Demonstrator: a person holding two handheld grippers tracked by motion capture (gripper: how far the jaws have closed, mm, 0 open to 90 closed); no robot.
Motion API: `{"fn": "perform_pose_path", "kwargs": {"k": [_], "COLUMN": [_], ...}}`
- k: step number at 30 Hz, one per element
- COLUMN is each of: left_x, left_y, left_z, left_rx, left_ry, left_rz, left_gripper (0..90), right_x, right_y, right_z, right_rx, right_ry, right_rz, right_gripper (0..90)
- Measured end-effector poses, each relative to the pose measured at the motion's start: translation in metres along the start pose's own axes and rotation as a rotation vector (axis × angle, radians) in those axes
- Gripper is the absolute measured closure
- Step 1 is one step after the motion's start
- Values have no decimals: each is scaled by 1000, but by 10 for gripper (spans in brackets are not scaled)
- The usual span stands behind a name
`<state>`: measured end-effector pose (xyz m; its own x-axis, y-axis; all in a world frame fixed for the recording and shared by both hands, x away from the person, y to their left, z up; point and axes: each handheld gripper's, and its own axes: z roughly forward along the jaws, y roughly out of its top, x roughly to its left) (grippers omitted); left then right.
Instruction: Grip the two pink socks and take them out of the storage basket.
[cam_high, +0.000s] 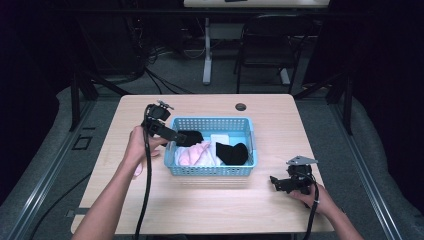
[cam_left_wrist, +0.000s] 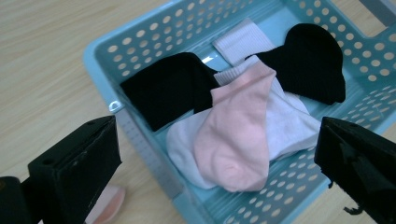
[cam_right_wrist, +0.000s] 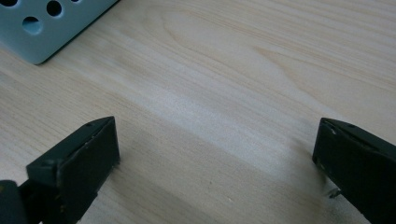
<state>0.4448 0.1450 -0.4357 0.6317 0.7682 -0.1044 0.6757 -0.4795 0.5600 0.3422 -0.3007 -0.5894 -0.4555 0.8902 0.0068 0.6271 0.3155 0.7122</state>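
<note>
**Sock sorting at the basket: left tool open over the pile, nothing gripped**

Socks lie in a blue perforated basket (cam_high: 212, 170) at mid-bench. Left tool (cam_high: 187, 138) hangs over the basket's left end, jaws spread wide and empty; in the left gripper view both jaws frame the pile with nothing between them. Right tool (cam_high: 274, 182) sits on the bench (cam_high: 280, 125) near the right edge, well apart from the basket, jaws also wide and empty, bare wood between them in the right gripper view, basket corner (cam_right_wrist: 42, 28) just in shot at far left.

Contents, per the left gripper view: pink sock (cam_left_wrist: 236, 135) on top, lying across a white sock (cam_left_wrist: 292, 123); black sock (cam_left_wrist: 170, 86) at the left end, touching the pink one's cuff; second black sock (cam_left_wrist: 308, 63) at the far right; a white ribbed piece (cam_left_wrist: 243, 42) behind, partly under the others.

Step, as I judge it: between grasps — either a sock just dropped in or a pick about to start; can't tell which. Basket holds everything, no socks out on the bench.

Next move, if a pick: lower the left tool straight onto the pink sock, topmost and nearest the jaws, and pinch a single layer so the white one beneath doesn't ride along. Watch the basket's near wall on the way down.
</note>
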Motion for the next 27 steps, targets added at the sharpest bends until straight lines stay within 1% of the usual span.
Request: {"fn": "perform_pose_path", "kwargs": {"k": [2, 6, 7, 11, 16, 20, 21, 23, 25, 27], "left_x": [-5, -12, -13, -18, -23, -25, -25, -26, -27, -29], "left_y": [3, 6, 8, 11, 11, 10, 10, 10, 11, 12], "left_z": [11, 28, 31, 44, 58, 70, 74, 78, 82, 86], "left_rx": [19, 48, 61, 84, 97, 125, 129, 130, 139, 147], "left_ry": [-5, -16, -17, -23, -33, -40, -49, -50, -52, -54], "left_rz": [10, 22, 25, 31, 34, 38, 34, 34, 36, 39], "left_gripper": [1, 6, 6, 20, 29, 46, 51, 63, 78, 112], "right_x": [0, 0, 0, 0, 0, 0, 0, 0, 0, 0], "right_y": [0, 0, 0, 0, -1, -1, -1, -1, -1, -1], "right_z": [0, 0, 0, 0, -1, -1, -1, -1, -1, -1], "right_rx": [-1, 1, 1, 1, 2, 1, 1, 1, 1, 1], "right_ry": [-1, -1, -1, -1, -1, 2, 2, 2, 2, 2], "right_rz": [-3, -6, -6, -2, -5, -4, -4, -4, -3, -4], "right_gripper": [0, 0, 0, 0, 1, 0, 1, 1, 1, 1]}}
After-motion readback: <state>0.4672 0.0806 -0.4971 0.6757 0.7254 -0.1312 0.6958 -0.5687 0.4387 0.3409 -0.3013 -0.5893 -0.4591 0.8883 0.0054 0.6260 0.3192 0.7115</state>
